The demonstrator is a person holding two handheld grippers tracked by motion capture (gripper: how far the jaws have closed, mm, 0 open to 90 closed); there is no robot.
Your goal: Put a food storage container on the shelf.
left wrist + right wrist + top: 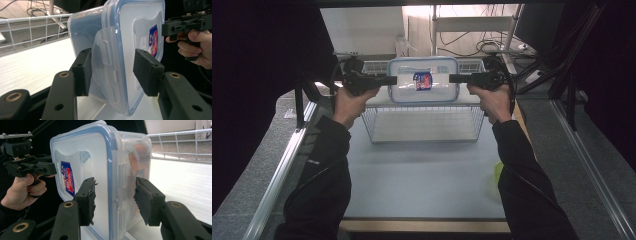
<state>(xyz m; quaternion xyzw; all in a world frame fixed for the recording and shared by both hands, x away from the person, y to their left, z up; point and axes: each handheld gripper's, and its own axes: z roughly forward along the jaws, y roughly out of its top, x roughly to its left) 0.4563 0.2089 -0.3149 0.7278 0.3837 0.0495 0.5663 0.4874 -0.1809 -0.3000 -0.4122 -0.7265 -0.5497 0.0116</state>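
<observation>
- While it is held above the wire basket (424, 125) on the table (422, 180), the clear container (424, 80) with a blue-rimmed lid is gripped at both ends.
- Its left end is clamped between the pads of the left tool (388, 80), across the side latch (103, 53).
- Its right end is clamped likewise by the right tool (458, 78), one pad pressed on the lid, the other on the body.
- A red and blue label (423, 81) is seen on the lid.

Container (424, 80) between left gripper (391, 80) and right gripper (455, 78), above wire basket (424, 125) on table (422, 185).
</observation>
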